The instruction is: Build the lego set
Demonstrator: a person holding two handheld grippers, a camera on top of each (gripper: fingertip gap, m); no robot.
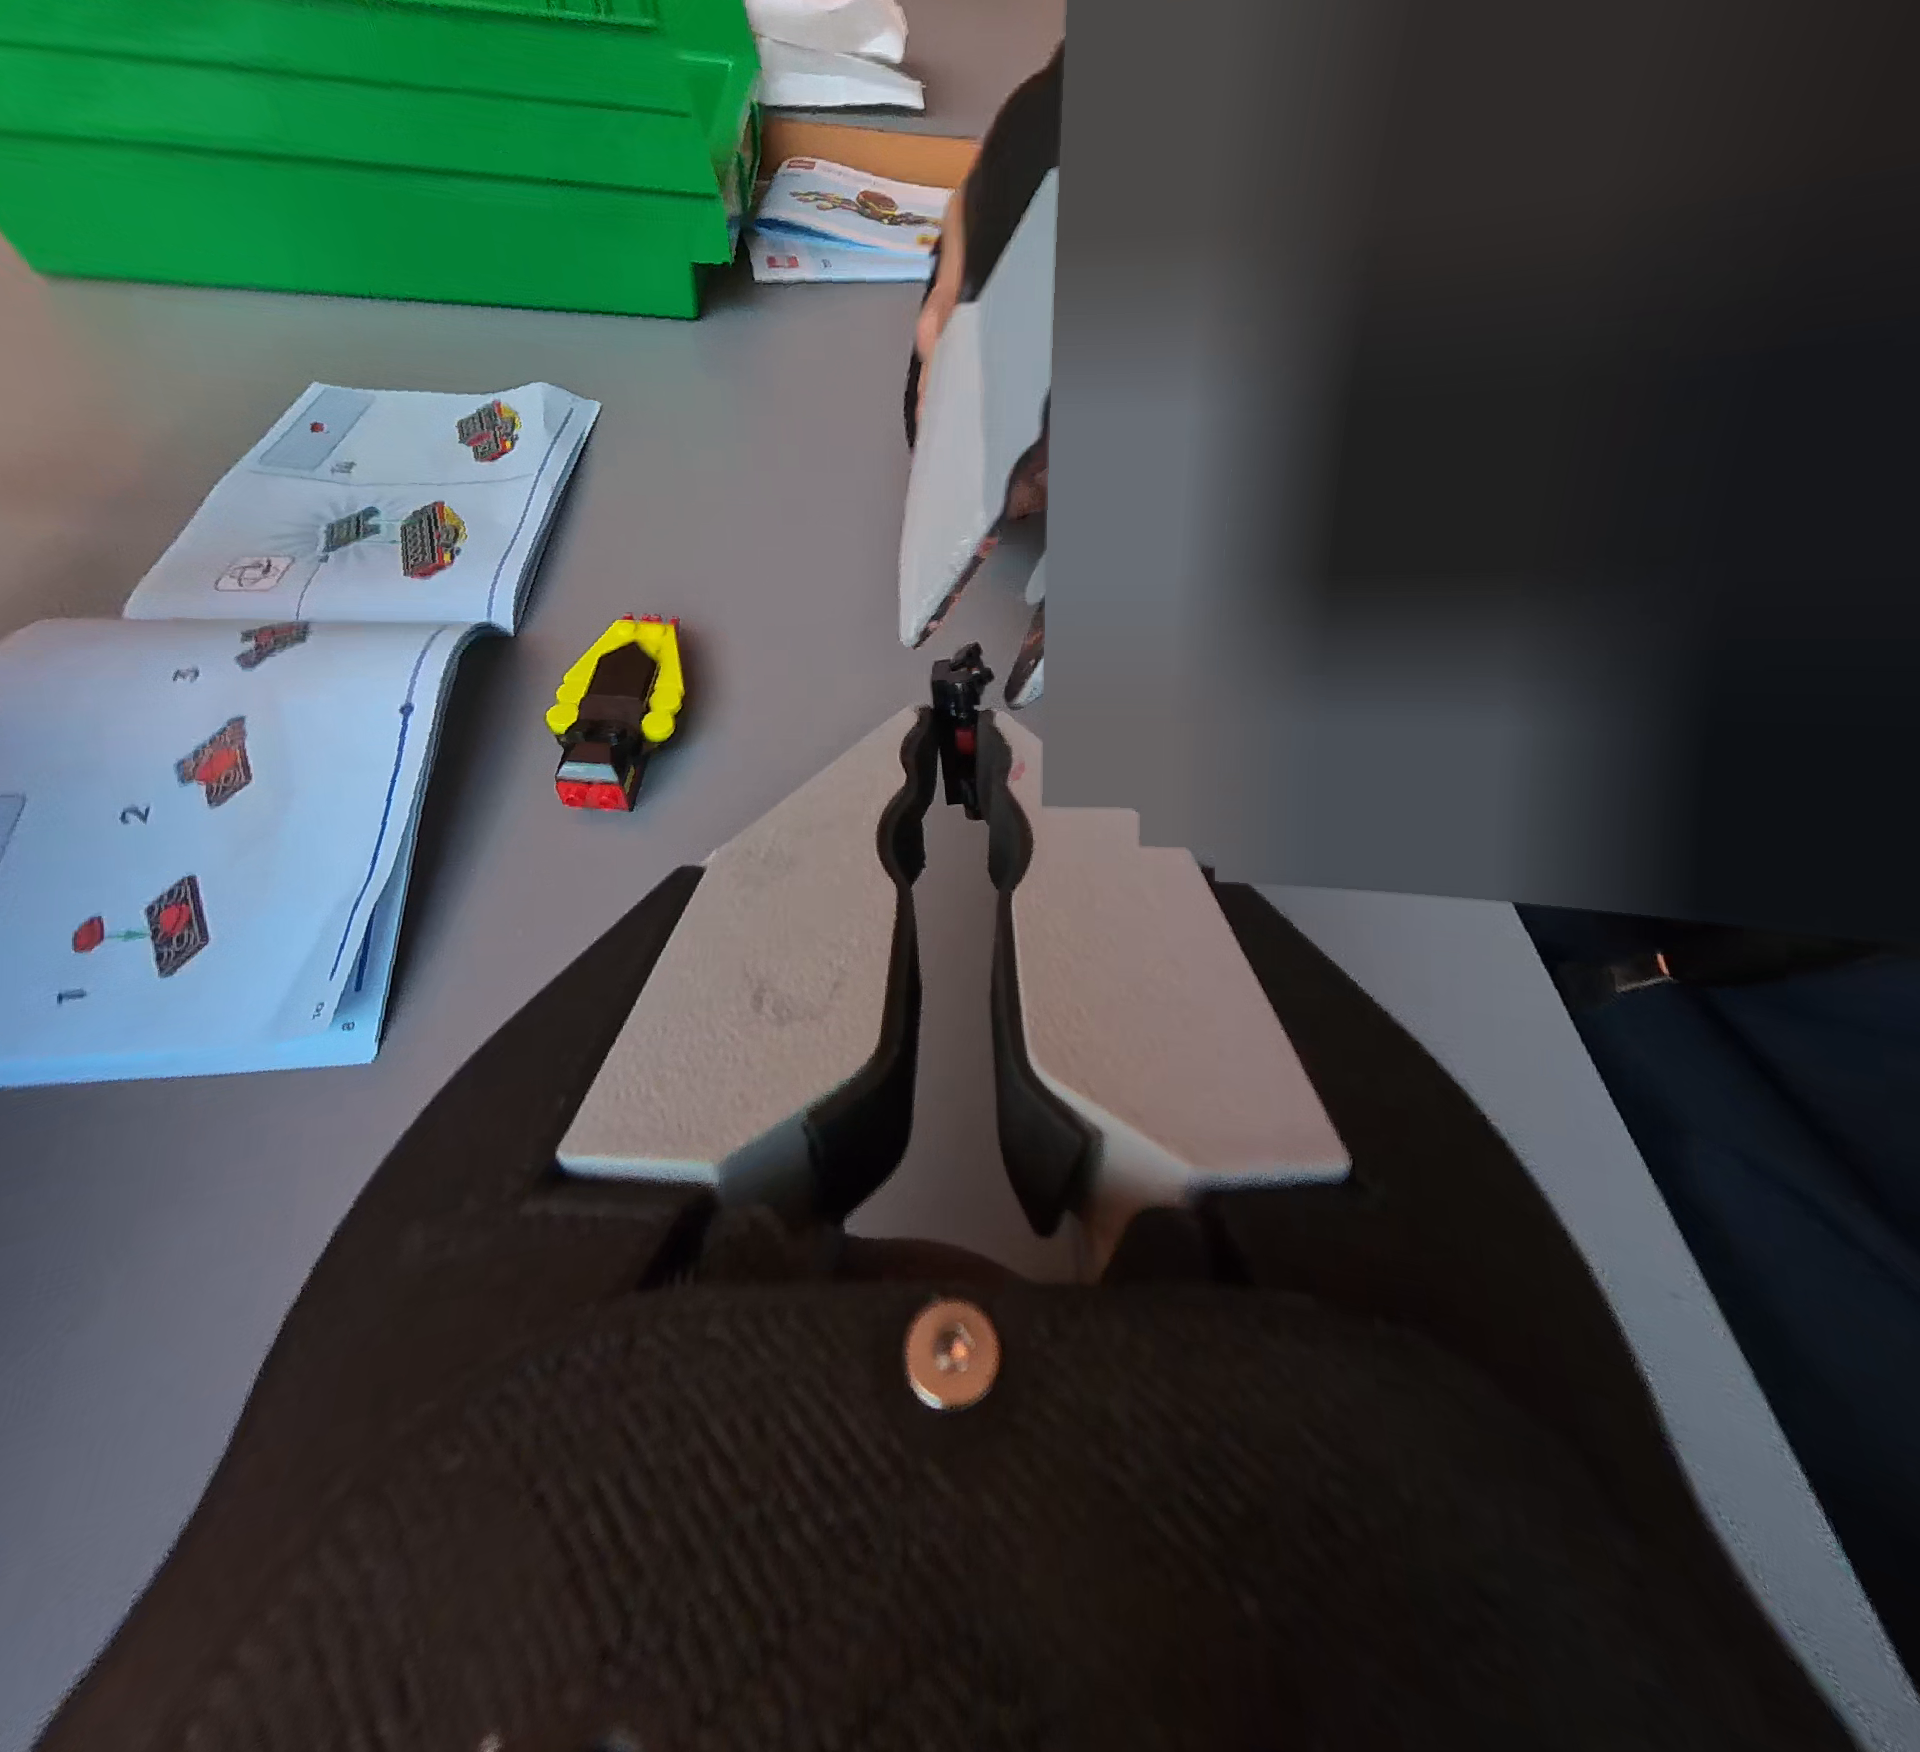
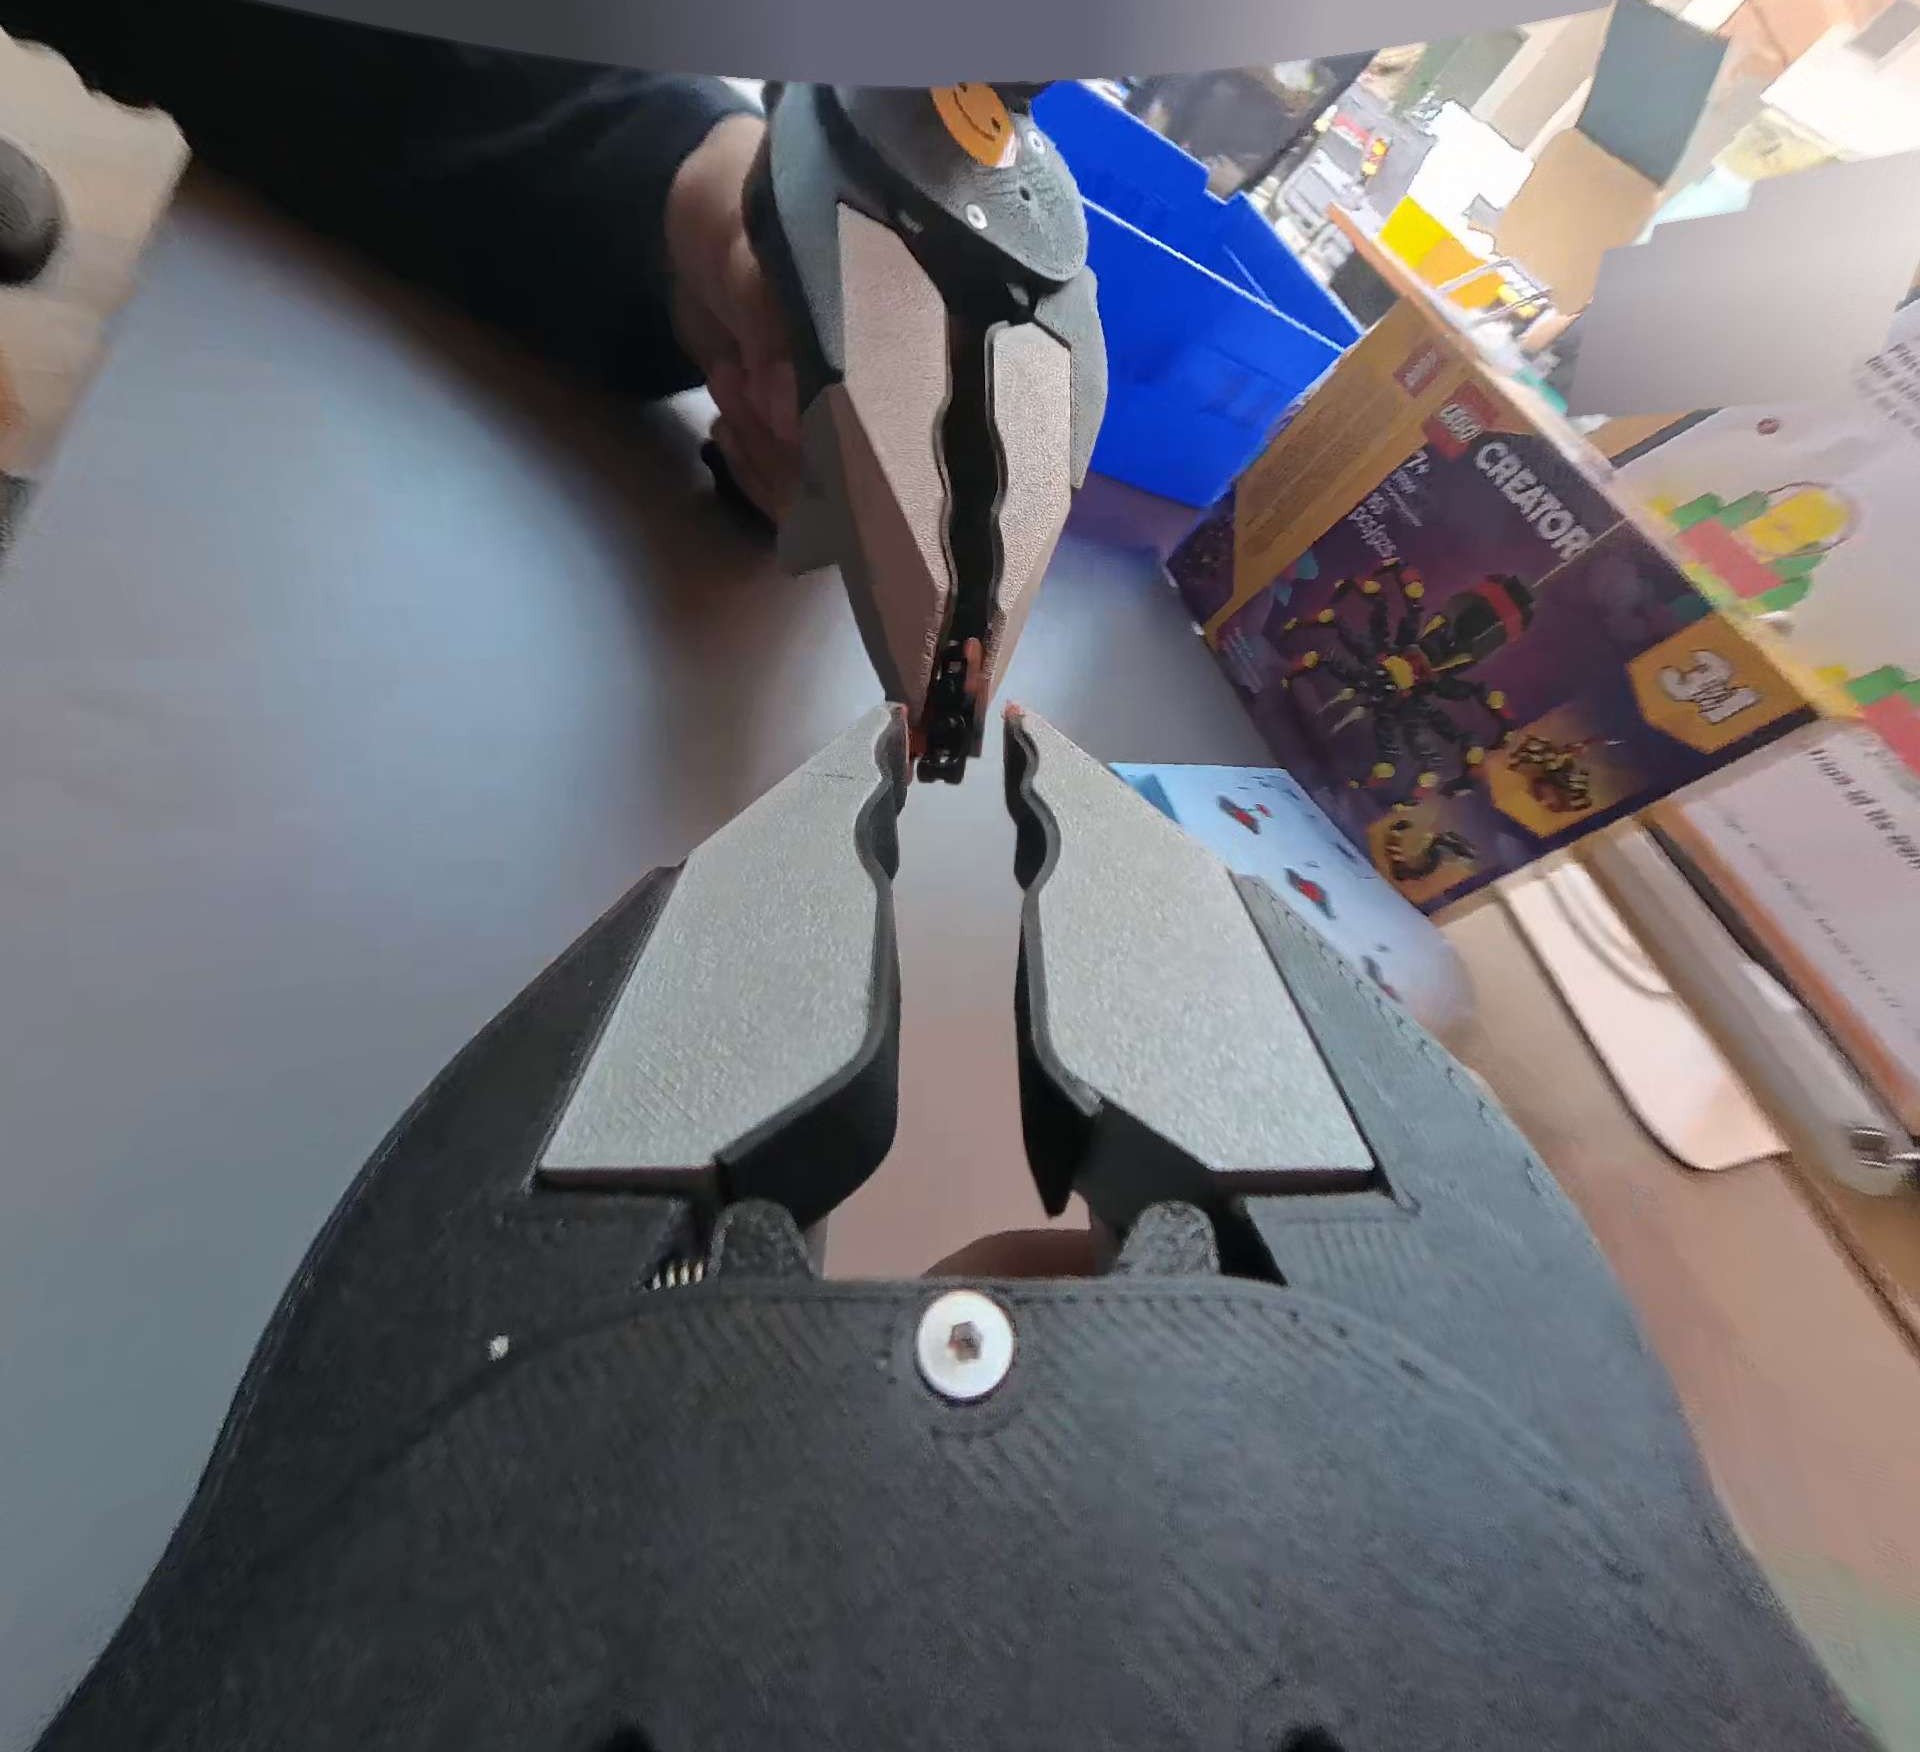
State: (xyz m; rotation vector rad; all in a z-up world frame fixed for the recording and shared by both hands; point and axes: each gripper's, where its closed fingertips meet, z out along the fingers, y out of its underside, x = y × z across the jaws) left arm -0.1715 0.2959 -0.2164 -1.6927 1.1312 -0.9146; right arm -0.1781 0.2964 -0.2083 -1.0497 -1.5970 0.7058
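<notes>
My left gripper (image 1: 958, 738) is shut on a small black lego piece with a red part (image 1: 962, 746) and holds it above the grey table (image 1: 727, 476). In the right wrist view the left gripper (image 2: 954, 663) points down from above with that piece (image 2: 945, 726) at its tip. My right gripper (image 2: 953, 731) is open, its jaws on either side of the piece, which sits close to its left finger (image 2: 831, 829). One grey finger (image 1: 977, 455) of the right gripper shows in the left wrist view. A yellow, black and red lego assembly (image 1: 618, 715) lies on the table to the left.
An open instruction booklet (image 1: 208, 819) and a second one (image 1: 384, 497) lie at left, in front of a green bin (image 1: 364, 92). A third booklet (image 1: 852, 227) lies beside the bin. A blue bin (image 2: 1174, 300) and the lego box (image 2: 1455, 642) stand at right.
</notes>
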